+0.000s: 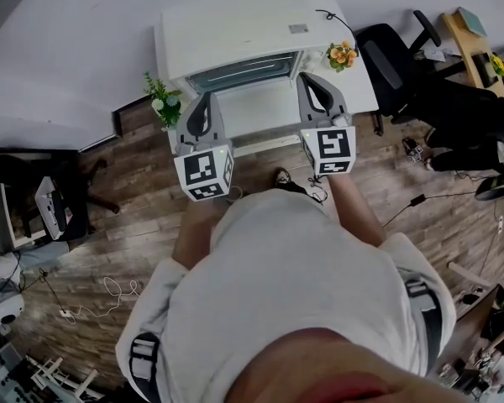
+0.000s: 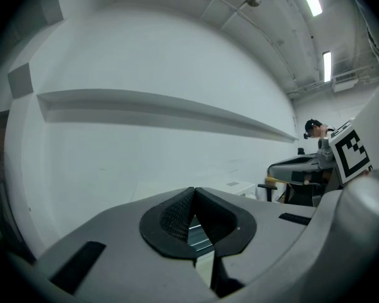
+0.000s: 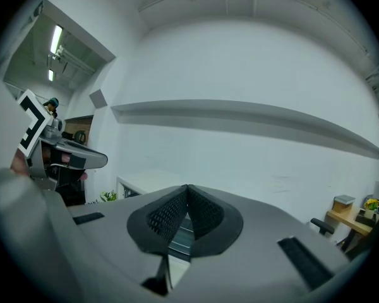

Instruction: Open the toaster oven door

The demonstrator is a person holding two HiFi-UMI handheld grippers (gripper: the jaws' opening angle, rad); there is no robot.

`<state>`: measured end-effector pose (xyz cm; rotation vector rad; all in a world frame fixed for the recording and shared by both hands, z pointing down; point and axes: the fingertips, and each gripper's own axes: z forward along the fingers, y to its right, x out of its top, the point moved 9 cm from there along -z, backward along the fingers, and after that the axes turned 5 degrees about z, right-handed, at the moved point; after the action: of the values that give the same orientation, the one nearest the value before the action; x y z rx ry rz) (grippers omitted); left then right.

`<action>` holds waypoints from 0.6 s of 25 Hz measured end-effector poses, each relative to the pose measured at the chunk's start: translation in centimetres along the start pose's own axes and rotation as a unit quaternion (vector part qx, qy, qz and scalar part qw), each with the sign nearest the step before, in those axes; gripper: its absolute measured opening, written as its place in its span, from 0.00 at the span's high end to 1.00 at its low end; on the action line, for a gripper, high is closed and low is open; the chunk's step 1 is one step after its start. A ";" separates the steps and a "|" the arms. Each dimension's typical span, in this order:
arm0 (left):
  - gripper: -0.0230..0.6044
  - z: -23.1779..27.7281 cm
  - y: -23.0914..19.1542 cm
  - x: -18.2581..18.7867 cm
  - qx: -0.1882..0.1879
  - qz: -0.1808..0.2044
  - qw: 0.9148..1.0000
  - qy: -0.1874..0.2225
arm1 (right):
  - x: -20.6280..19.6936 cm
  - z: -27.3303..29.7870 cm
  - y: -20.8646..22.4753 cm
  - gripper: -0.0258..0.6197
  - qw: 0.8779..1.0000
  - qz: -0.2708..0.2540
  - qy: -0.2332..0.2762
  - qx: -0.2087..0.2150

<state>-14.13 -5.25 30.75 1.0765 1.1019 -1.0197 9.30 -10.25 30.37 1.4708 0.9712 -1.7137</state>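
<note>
A white toaster oven point(image 1: 235, 28) stands on a white table point(image 1: 265, 107) against the wall, its glass door point(image 1: 244, 72) facing me. Both grippers hover above the table in front of the oven, pointing at it and touching nothing. My left gripper point(image 1: 207, 99) is before the door's left end, with its jaws shut and empty point(image 2: 192, 192). My right gripper point(image 1: 307, 80) is off the door's right end, also shut and empty point(image 3: 187, 188). Each gripper view shows a sliver of the oven's glass point(image 2: 199, 235) point(image 3: 180, 238) below the closed pads.
A small plant with white flowers point(image 1: 161, 101) sits at the table's left corner and an orange flower pot point(image 1: 342, 54) at its right. A black office chair point(image 1: 395, 57) stands right of the table. Cables point(image 1: 109, 296) lie on the wooden floor.
</note>
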 end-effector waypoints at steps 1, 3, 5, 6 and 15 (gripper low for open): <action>0.93 -0.1 0.1 -0.1 -0.001 0.001 1.000 -0.001 | -0.1 -0.1 0.0 0.96 1.000 -0.001 0.001 0.001; 0.93 -0.1 0.3 -0.4 -0.001 0.001 1.000 -0.002 | -0.3 -0.1 0.1 0.96 1.000 0.000 0.002 0.001; 0.93 -0.1 0.5 -0.5 -0.001 -0.002 1.000 -0.002 | -0.3 -0.2 0.1 0.96 1.000 0.003 0.004 0.000; 0.93 -0.2 0.6 -0.6 -0.001 -0.003 1.000 -0.002 | -0.3 -0.3 0.0 0.96 1.000 0.003 0.004 0.000; 0.93 -1.3 0.8 -0.7 0.011 -0.008 1.000 0.004 | -0.4 -1.1 -0.4 0.96 1.000 0.003 0.007 0.006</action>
<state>-13.68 -3.73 31.37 1.0928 1.1096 -1.0420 9.59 -9.08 30.68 1.4945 0.9649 -1.7097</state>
